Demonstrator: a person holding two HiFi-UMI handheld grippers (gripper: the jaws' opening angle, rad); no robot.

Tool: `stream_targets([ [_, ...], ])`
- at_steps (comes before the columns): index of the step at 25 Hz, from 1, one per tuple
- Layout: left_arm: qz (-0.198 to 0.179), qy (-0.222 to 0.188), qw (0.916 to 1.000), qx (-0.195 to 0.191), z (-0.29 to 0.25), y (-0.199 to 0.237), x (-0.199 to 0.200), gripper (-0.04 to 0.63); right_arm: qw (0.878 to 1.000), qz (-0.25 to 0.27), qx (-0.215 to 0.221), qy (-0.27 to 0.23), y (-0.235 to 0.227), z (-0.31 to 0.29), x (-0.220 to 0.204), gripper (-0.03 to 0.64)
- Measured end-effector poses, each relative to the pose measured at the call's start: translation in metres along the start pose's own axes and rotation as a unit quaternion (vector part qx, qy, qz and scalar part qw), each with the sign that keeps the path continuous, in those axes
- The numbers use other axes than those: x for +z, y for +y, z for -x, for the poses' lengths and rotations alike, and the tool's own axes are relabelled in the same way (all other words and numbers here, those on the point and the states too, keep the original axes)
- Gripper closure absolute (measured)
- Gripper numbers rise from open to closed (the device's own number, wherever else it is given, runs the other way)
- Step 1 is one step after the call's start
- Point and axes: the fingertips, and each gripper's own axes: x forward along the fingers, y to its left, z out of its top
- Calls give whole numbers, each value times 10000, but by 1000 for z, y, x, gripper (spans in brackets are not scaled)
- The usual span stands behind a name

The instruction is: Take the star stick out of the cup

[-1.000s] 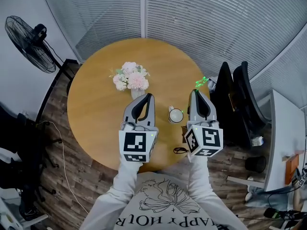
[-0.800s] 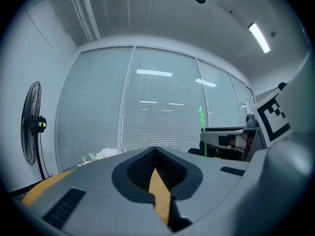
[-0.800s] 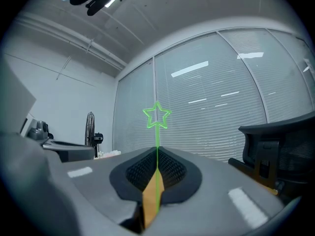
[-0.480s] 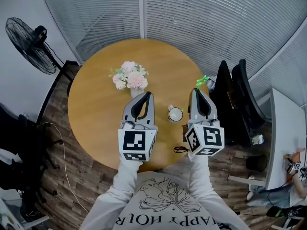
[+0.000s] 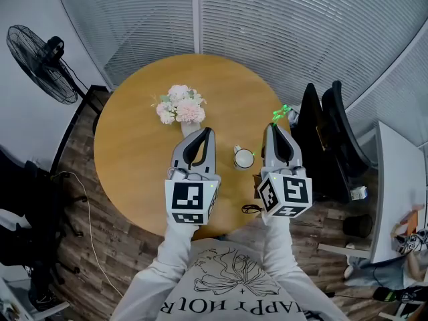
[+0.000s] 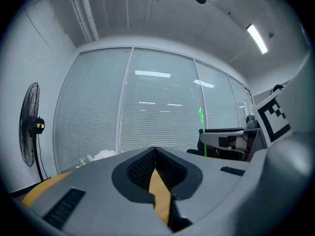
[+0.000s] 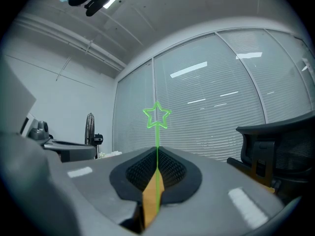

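**Head view:** from above the person, looking steeply down onto the round desk [image 5: 134,146] and both grippers, close below. **Left gripper [image 5: 208,134] view and right gripper [image 5: 271,127] view:** each looks level along its own jaws toward the window blinds [image 6: 157,107]. All three views share the blinds and the fan [image 6: 34,126].

We see a round wooden desk [image 5: 134,139] standing on a plank floor [image 5: 87,233]. Toward its far side is a vase of pink and white flowers [image 5: 180,111]. Nearer us, right of centre, sits a white cup [image 5: 245,159]. By the near edge lies a small dark thing [image 5: 251,209] that we cannot make out.
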Motion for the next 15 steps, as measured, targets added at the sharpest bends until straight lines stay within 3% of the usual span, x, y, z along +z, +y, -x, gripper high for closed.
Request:
stream_targets([
  [15,17,3,10000,1,-1,1,-2,589,9999,-70,-103,74,-4,1,-8,601],
])
